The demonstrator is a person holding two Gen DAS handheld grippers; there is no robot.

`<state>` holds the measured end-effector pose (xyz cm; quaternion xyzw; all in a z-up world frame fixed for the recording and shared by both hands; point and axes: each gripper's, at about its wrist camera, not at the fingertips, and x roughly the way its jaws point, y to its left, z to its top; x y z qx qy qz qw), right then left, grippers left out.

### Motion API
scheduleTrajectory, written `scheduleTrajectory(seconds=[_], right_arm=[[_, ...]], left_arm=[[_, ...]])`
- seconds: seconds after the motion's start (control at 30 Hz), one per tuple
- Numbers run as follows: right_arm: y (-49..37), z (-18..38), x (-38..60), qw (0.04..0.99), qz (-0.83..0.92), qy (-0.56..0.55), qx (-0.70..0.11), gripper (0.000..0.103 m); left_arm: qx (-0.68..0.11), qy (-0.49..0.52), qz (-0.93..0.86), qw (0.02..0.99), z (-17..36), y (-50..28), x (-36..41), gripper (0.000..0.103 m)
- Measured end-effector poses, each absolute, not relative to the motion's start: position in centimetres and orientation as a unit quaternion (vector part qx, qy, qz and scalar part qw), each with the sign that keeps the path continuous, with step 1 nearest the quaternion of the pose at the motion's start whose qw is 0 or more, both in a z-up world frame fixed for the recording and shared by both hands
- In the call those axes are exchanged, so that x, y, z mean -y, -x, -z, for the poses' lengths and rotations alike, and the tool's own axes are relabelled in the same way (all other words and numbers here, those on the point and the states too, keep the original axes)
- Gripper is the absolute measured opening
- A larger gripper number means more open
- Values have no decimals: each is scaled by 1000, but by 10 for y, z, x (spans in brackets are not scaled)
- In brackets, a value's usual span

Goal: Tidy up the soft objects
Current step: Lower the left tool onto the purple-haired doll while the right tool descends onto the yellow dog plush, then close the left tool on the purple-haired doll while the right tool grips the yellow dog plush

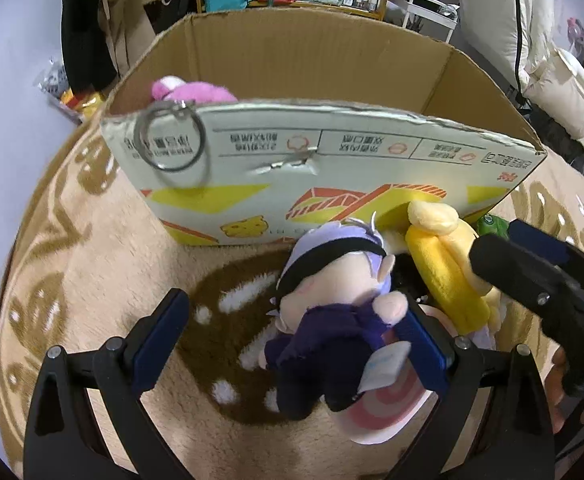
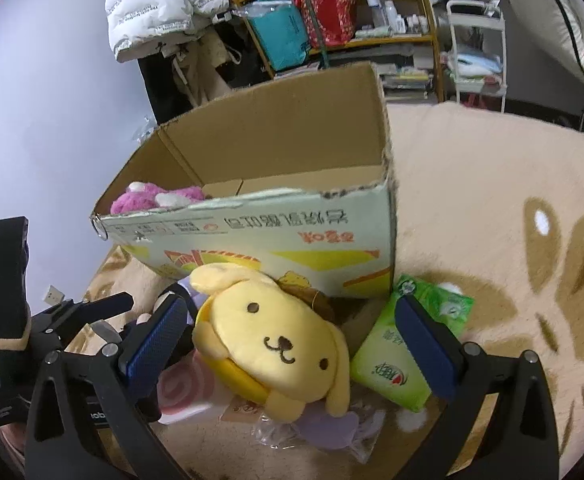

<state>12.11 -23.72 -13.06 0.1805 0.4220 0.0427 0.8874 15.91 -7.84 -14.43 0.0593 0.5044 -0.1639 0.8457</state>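
A: How is the left gripper (image 1: 292,344) set?

B: It points forward and down at the rug (image 1: 103,280), fingers spread wide. The purple-haired doll (image 1: 332,320) lies between them, toward 3 o'clock, its dark body touching the right-hand pad (image 1: 420,344). The pad at 9 o'clock stands clear of it, so nothing is clamped.

A: And the right gripper (image 2: 296,344)?

B: Likewise aimed low over the rug, fingers well apart. The yellow dog plush (image 2: 275,340) sits between them, face up. Whether the left-hand pad (image 2: 151,340) touches the plush, I cannot tell; the other pad is clear of it and stands over the green tissue pack (image 2: 396,356) at 3 o'clock.

A: Where do the two tools stand to each other?

B: Close. In the left wrist view the right gripper reaches in from 3 o'clock, just beside the yellow plush, with a bit of a hand (image 1: 560,384) behind it. In the right wrist view the left gripper shows at 9 o'clock.

A: And the cardboard box (image 1: 332,160)?

B: At 12 o'clock, open-topped, just beyond both toys. A pink plush (image 2: 155,198) lies inside at its far-left corner, and a metal key ring (image 1: 171,136) hangs over the near wall there.
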Motion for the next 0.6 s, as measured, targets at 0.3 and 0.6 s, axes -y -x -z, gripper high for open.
scheduleTrajectory(seconds=[0.3,0.6], right_arm=[[-123,145,241,866,-75,-240,-433,95],[-120,154,252,854,-74,-278,-433,86]], left_arm=[[-514,-32,171,840,153,-163,72,98],[-510,-29,177,841,155,-162,74,91]])
